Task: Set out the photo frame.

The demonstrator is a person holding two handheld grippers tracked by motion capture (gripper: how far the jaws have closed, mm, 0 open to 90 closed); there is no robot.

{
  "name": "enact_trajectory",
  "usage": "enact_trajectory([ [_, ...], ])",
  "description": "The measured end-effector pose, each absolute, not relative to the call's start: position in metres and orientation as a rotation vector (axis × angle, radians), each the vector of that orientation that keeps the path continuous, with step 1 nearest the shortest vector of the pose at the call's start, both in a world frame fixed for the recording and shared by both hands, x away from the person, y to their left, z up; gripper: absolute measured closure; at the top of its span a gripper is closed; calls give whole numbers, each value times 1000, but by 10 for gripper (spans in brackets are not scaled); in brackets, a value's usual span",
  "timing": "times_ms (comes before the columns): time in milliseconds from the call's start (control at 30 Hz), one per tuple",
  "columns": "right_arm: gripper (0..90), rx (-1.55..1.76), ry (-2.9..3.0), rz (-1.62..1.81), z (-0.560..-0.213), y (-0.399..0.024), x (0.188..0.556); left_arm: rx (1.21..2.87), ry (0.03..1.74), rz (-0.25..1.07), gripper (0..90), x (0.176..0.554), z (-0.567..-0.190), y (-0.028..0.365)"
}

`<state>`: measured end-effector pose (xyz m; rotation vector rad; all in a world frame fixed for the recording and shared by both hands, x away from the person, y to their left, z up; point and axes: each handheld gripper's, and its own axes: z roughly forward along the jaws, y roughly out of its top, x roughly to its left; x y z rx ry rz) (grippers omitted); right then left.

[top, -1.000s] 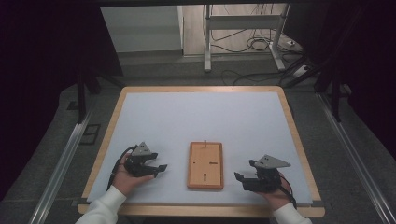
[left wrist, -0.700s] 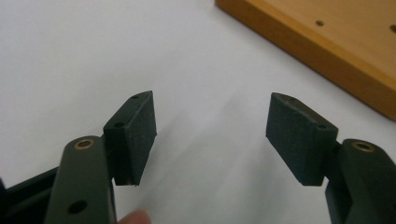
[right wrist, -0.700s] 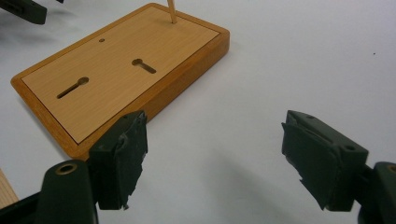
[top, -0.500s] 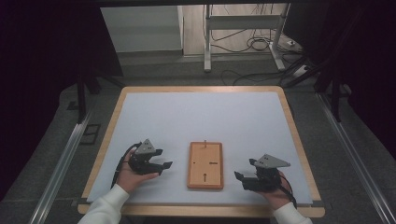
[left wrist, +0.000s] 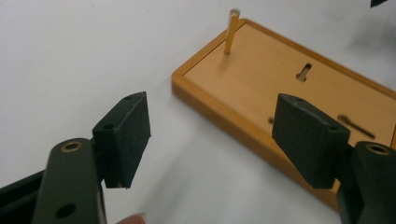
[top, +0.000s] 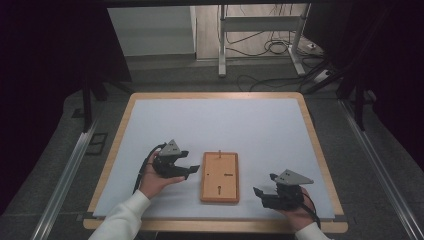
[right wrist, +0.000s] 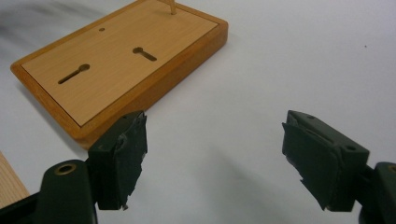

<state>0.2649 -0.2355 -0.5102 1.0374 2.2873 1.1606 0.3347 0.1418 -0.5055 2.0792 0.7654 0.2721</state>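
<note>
High view: we find the wooden peg board [top: 220,176] lying near the front edge of the desk [top: 220,120], midway between the two hands, its long axis running front to back and a brass pin [top: 219,151] upright at its far end. Our left gripper [top: 189,169] sits just beside the board's left long edge, jaws pointing at it; they have just been opening and stand wide with nothing between them. Our right gripper [top: 260,192] rests further off, toward the front right corner, jaws also spread and empty. We judge the left hand nearer; the board lies directly ahead of its jaws.
</note>
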Motion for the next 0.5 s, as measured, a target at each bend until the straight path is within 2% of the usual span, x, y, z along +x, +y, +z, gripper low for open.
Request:
enact_trajectory([
  [500,216,1074,2253,1135,-513,-244,257,2118,699,225,279,368,-506,103],
])
